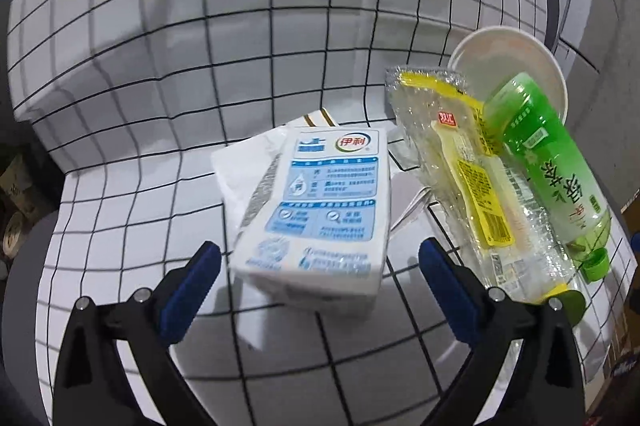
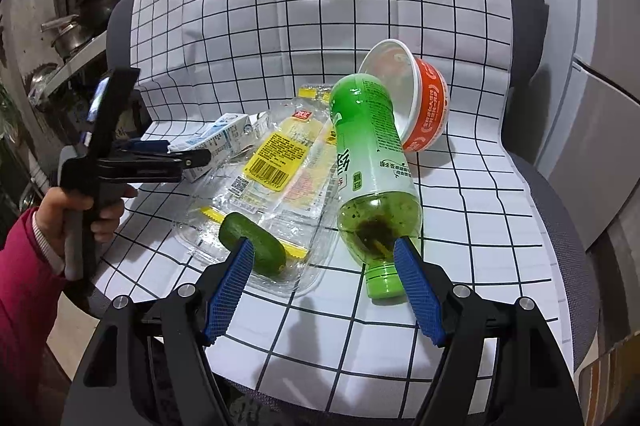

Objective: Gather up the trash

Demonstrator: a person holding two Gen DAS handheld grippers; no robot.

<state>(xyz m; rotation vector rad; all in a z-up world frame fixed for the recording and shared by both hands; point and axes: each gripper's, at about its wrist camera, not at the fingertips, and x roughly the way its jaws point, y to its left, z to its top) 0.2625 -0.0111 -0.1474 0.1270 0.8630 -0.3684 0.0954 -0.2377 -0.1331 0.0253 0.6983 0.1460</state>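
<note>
- Trash lies in a cluster on a white cloth with black grid lines draped over a grey chair.
- Left gripper: blue-padded fingers apart, at the bottom of the left wrist view; a white and blue milk carton lies flat between and just beyond the tips; contact cannot be told.
- Under the carton, centre frame, lies a sheet of white paper.
- Right of the carton: a clear crinkled plastic wrapper with yellow label, then a green plastic tea bottle on its side, leaning against the wrapper.
- Behind the bottle, upper right, a paper bowl, white inside and orange-red outside, is tipped on its side, mouth toward the bottle.
- Right gripper: fingers wide apart, holding nothing; the bottle's cap end lies beside the right-hand fingertip.
- A dark green oval piece rests on the wrapper by the left-hand fingertip.
- The person's left hand, in a red sleeve, shows at mid-left of the right wrist view.
</note>
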